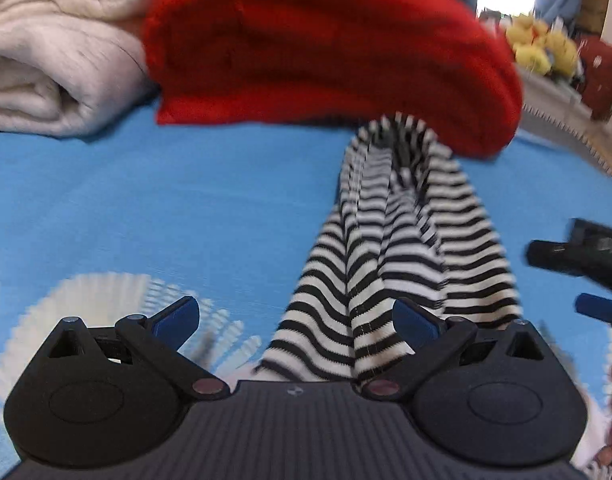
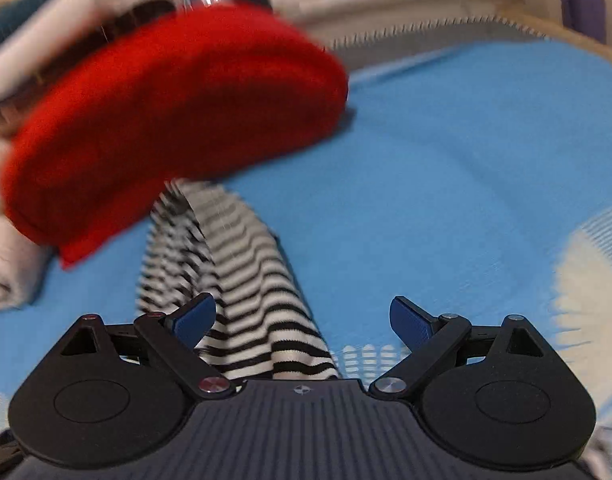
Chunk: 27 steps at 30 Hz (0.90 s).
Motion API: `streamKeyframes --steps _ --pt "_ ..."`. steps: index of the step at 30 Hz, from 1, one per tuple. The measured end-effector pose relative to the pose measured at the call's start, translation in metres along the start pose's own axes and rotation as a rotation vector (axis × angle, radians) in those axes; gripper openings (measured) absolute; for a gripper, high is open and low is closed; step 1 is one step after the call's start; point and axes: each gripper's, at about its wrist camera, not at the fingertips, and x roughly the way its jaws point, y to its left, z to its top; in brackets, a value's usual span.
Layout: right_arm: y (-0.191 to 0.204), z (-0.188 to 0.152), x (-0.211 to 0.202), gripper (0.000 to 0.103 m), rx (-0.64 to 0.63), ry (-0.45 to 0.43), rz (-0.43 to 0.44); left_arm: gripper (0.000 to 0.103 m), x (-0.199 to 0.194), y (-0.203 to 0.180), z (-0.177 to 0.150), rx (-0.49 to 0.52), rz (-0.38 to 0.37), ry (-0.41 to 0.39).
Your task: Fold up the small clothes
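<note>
Hovering low over the bright blue woven bedspread with pale fan motifs [image 1: 145, 200], left two-finger black gripper with blue pads [image 1: 295, 320] spread wide, nothing clamped between the pads; right pad [image 1: 416, 322] lying against the near end of the black-and-white striped knit garment [image 1: 402, 240], left pad out over bare bedspread; levelled forward along the cloth, tilted slightly downward. Likewise low and forward-facing, right two-finger black gripper with blue pads [image 2: 303, 320] parted just as widely and holding nothing; left pad [image 2: 195, 318] resting on the striped garment's [image 2: 241, 280] edge, right pad over bare blue bedspread [image 2: 466, 180]. Stretching lengthwise away from both grippers, striped garment bunched into a narrow band; far end tucked beneath the folded red knit sweater [image 1: 326, 52], near end running under the gripper bodies. Sitting beside the red sweater [image 2: 173, 120], folded cream fleece bundle [image 1: 45, 60]; both views motion-blurred.
</note>
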Motion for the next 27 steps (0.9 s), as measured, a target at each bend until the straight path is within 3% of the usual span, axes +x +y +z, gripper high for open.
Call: streamKeyframes --steps 2,3,4,5,8,10,11,12,14,16,17,18,20,21,24,27 --pt "0.01 -0.011 0.028 0.091 -0.011 0.01 0.001 0.094 0.018 -0.005 -0.003 0.001 -0.022 -0.01" --pt "0.016 -0.017 0.038 0.063 -0.046 0.005 0.016 0.042 0.02 -0.01 -0.004 0.016 -0.03 -0.021" --pt "0.024 -0.022 0.043 0.03 -0.114 0.0 0.039 0.005 0.023 -0.014 -0.005 0.046 -0.061 -0.006" --pt "0.032 -0.021 0.044 0.004 -0.181 0.007 0.044 0.001 0.02 -0.015 -0.006 0.048 -0.069 -0.004" --pt "0.037 -0.024 -0.009 0.001 -0.249 -0.177 0.1 0.001 -0.033 0.001 -0.013 0.043 -0.181 -0.125" --pt "0.023 -0.031 -0.071 0.001 -0.325 -0.281 0.215 0.001 -0.086 0.023 -0.035 0.097 -0.273 -0.186" --pt "0.012 -0.043 -0.106 0.001 -0.392 -0.315 0.283 0.001 -0.115 0.037 -0.057 0.152 -0.279 -0.205" --pt "-0.004 -0.062 -0.144 0.001 -0.465 -0.342 0.339 0.002 -0.137 0.05 -0.082 0.193 -0.274 -0.199" --pt "-0.044 -0.108 -0.199 0.004 -0.571 -0.293 0.416 0.01 -0.17 0.078 -0.141 0.277 -0.256 -0.114" --pt "-0.088 -0.162 -0.228 0.039 -0.655 -0.098 0.399 0.064 -0.192 0.11 -0.192 0.284 -0.237 0.009" --pt "-0.106 -0.185 -0.235 0.075 -0.672 -0.008 0.335 0.075 -0.201 0.122 -0.207 0.267 -0.221 0.024" --pt "-0.121 -0.204 -0.24 0.081 -0.692 0.047 0.259 0.087 -0.212 0.134 -0.218 0.246 -0.188 0.012" --pt "-0.136 -0.222 -0.256 0.078 -0.711 0.007 0.161 0.089 -0.23 0.15 -0.221 0.202 -0.158 -0.046" --pt "-0.136 -0.22 -0.265 0.079 -0.698 -0.029 0.161 0.09 -0.235 0.155 -0.215 0.171 -0.165 -0.068" --pt "-0.114 -0.198 -0.284 0.08 -0.61 -0.133 0.244 0.092 -0.246 0.149 -0.188 0.057 -0.257 -0.116" --pt "-0.069 -0.191 -0.274 0.082 -0.627 -0.142 0.348 0.1 -0.241 0.115 -0.17 0.101 -0.319 -0.164"
